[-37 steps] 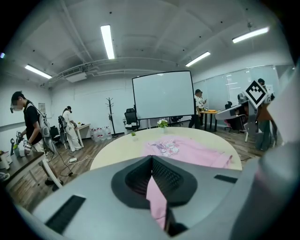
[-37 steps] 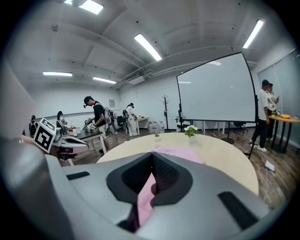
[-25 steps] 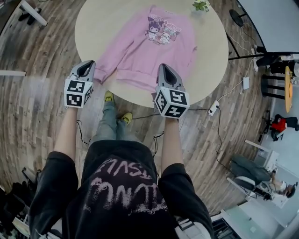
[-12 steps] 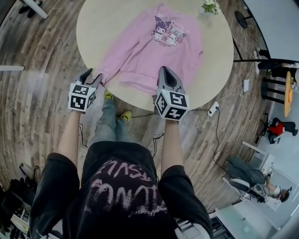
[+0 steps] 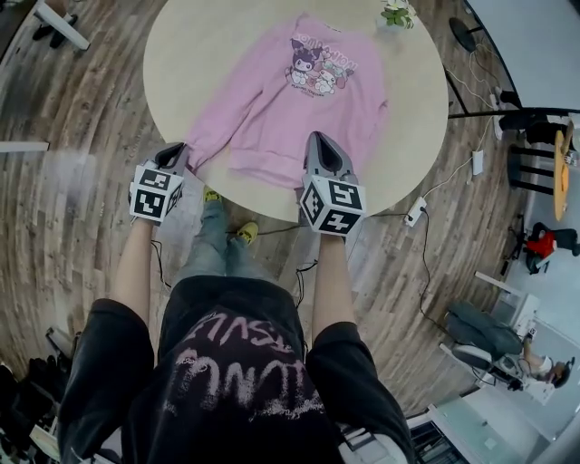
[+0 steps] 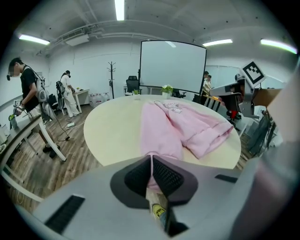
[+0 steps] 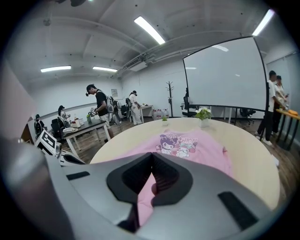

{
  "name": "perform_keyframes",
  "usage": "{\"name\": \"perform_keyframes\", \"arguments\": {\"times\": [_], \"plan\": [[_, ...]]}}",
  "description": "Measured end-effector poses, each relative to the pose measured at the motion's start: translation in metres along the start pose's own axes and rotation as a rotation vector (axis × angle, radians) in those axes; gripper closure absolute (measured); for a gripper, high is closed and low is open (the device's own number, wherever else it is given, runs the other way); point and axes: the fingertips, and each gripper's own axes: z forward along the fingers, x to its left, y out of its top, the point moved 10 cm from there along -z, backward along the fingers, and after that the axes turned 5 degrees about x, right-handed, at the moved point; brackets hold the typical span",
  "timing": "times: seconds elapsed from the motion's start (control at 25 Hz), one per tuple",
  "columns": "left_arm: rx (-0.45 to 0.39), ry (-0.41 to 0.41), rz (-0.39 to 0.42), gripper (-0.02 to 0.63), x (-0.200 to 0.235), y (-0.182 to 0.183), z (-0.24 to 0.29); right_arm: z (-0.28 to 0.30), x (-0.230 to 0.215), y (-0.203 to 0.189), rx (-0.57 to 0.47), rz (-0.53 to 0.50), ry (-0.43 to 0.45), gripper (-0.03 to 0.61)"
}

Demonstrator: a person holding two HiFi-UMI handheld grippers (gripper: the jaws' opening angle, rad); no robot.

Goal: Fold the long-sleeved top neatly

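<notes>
One pink cartoon-print long-sleeved top, two grippers: left gripper just closed on its 7 o'clock cuff, right gripper clamping the 6 o'clock hem

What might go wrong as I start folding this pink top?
The left gripper has just closed on the very end of the sleeve cuff at the table edge; that small bite may slip. The potted plant stands just beyond the pink top, so swinging fabric forward might knock it over.
</notes>
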Motion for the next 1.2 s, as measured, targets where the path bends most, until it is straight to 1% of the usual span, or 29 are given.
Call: {"name": "perform_keyframes", "arguments": {"times": [0.08,0.2,0.32,0.44,0.64,0.76,0.96,1.2], "plan": [[-0.009,0.015,0.01,0.591,0.004,0.008,-0.006,-0.004,-0.002,0.003,-0.011,0.01,0.001,0.572],[-0.03,0.053,0.051,0.591,0.017,0.025,-0.016,-0.01,-0.005,0.009,-0.036,0.018,0.002,0.572],[-0.065,0.092,0.088,0.591,0.037,0.05,-0.025,-0.012,-0.007,0.016,-0.054,0.019,-0.011,0.572],[-0.095,0.11,0.103,0.591,0.062,0.073,-0.028,-0.01,-0.006,0.022,-0.053,0.025,-0.033,0.572],[-0.126,0.111,0.122,0.591,0.112,0.105,-0.023,0.016,0.009,0.044,-0.046,0.036,-0.067,0.572],[-0.12,0.11,0.149,0.591,0.15,0.115,-0.022,0.036,0.03,0.057,-0.045,0.036,-0.081,0.572],[-0.118,0.128,0.166,0.591,0.221,0.127,-0.025,0.064,0.065,0.075,-0.046,0.038,-0.097,0.572],[-0.115,0.162,0.199,0.591,0.286,0.148,-0.024,0.083,0.081,0.083,-0.033,0.04,-0.118,0.572]]}}
